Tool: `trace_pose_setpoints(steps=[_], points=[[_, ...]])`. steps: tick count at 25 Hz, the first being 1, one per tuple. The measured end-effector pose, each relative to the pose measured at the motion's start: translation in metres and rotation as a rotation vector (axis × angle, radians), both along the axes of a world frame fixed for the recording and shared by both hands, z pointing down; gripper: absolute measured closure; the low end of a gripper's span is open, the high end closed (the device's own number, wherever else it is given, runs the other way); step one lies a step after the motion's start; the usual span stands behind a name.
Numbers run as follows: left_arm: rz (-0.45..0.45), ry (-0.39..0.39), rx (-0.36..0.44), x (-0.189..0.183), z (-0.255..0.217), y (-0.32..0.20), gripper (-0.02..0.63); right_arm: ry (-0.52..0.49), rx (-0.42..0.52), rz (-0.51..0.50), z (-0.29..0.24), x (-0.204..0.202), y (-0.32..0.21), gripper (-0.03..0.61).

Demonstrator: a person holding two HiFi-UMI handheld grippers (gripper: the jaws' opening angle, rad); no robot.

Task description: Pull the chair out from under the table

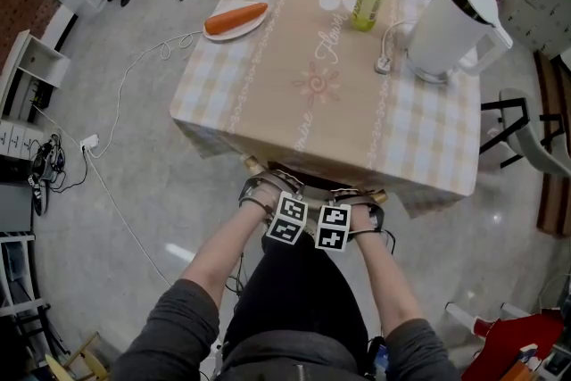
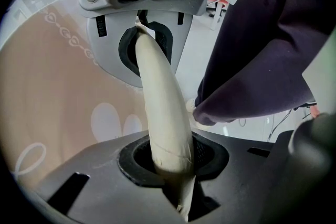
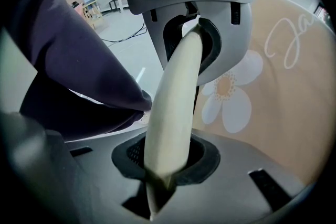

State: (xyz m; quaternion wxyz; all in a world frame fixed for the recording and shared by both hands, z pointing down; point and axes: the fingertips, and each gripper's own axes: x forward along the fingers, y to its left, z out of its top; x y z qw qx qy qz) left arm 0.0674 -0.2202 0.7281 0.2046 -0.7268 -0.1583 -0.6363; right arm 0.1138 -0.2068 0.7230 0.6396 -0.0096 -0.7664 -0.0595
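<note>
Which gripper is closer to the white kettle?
Right. Both grippers are shut on the chair rail at the table's near edge, across the table from the kettle; the right gripper sits on the kettle's side, the left gripper just beyond it.

Cursive script on tablecloth (image 1: 299,58), partly legible: "Ja…", "Flow…", "…mine"
</note>
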Motion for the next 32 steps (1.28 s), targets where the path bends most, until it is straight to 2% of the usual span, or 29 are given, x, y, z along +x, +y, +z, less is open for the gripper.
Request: trace_pose_setpoints(steps=[32], points=[[0.060, -0.028, -0.006, -0.025, 0.001, 0.063, 0.512, -0.003, -0.025, 0.062, 0.000, -0.025, 0.067, 0.497]])
